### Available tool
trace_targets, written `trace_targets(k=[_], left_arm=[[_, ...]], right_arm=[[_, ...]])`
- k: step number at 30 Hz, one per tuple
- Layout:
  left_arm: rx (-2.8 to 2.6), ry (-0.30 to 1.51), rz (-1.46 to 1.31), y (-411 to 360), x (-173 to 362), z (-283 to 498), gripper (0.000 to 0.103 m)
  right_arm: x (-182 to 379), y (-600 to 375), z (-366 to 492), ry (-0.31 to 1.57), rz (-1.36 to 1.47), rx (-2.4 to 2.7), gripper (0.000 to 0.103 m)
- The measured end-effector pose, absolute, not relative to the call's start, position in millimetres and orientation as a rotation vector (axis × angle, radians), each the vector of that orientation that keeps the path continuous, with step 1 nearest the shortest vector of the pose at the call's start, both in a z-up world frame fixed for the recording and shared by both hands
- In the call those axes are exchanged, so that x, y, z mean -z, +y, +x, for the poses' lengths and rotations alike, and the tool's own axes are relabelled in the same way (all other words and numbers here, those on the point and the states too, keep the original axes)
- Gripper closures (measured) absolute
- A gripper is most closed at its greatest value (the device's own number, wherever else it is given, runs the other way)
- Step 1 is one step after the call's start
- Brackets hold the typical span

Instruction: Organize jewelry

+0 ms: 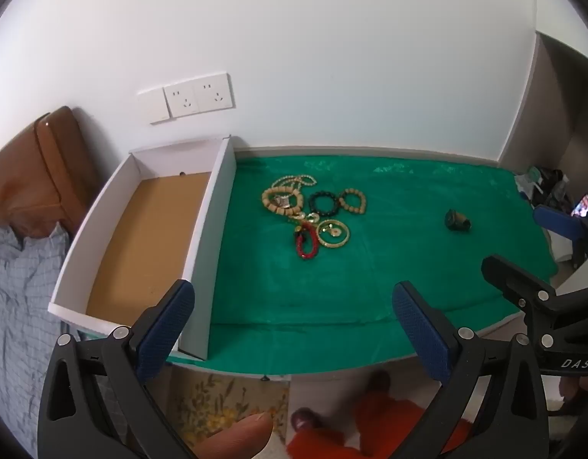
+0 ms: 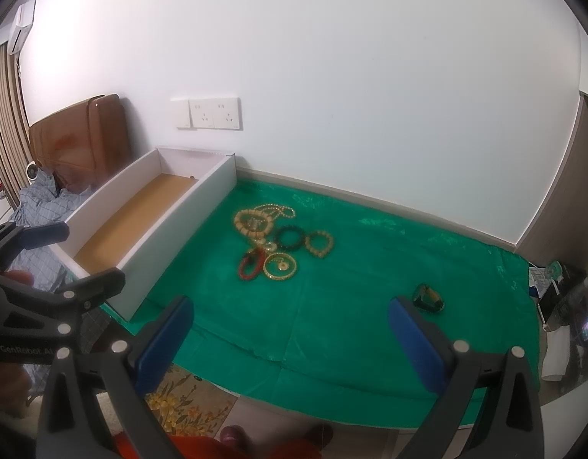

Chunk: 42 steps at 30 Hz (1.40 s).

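A heap of jewelry (image 1: 307, 210) (image 2: 280, 241) lies mid-table on a green cloth (image 1: 370, 267) (image 2: 332, 325): beaded bracelets in tan, black and red, a pearl necklace, a gold bangle (image 1: 333, 232) (image 2: 280, 266). Apart to the right sits a small dark ornament (image 1: 457, 221) (image 2: 428, 297). A white box with a brown floor (image 1: 141, 237) (image 2: 137, 222) stands at the cloth's left edge, holding nothing. My left gripper (image 1: 294, 302) and right gripper (image 2: 290, 317) hover open over the near edge, well short of the heap, nothing between their fingers.
The table backs onto a white wall with sockets (image 1: 198, 97) (image 2: 213, 113). A bed with blue bedding (image 1: 10, 287) and a brown headboard (image 2: 83, 137) lies left. Clutter (image 2: 562, 290) sits off the right end. Below are a floral rug (image 2: 179, 409) and red-clothed legs (image 1: 370, 420).
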State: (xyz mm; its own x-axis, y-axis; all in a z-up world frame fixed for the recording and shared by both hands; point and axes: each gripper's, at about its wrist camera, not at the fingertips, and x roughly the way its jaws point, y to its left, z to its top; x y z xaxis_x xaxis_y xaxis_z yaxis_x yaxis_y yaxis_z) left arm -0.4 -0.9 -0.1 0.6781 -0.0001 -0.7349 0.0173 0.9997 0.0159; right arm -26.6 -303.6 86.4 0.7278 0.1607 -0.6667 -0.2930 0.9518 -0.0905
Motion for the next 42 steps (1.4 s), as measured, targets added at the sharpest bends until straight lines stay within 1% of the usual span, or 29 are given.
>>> trace_targets(k=[4, 42], left_arm=[[0.011, 0.820, 0.022, 1.7, -7.1, 0.3, 0.000], [0.010, 0.790, 0.016, 1.5, -1.0, 0.1, 0.000]], right_arm=[[-86.3, -303.6, -26.6, 0.713, -0.195, -0.251, 0.000], [-87.7, -301.3, -22.9, 0.708, -0.182, -0.251, 0.000]])
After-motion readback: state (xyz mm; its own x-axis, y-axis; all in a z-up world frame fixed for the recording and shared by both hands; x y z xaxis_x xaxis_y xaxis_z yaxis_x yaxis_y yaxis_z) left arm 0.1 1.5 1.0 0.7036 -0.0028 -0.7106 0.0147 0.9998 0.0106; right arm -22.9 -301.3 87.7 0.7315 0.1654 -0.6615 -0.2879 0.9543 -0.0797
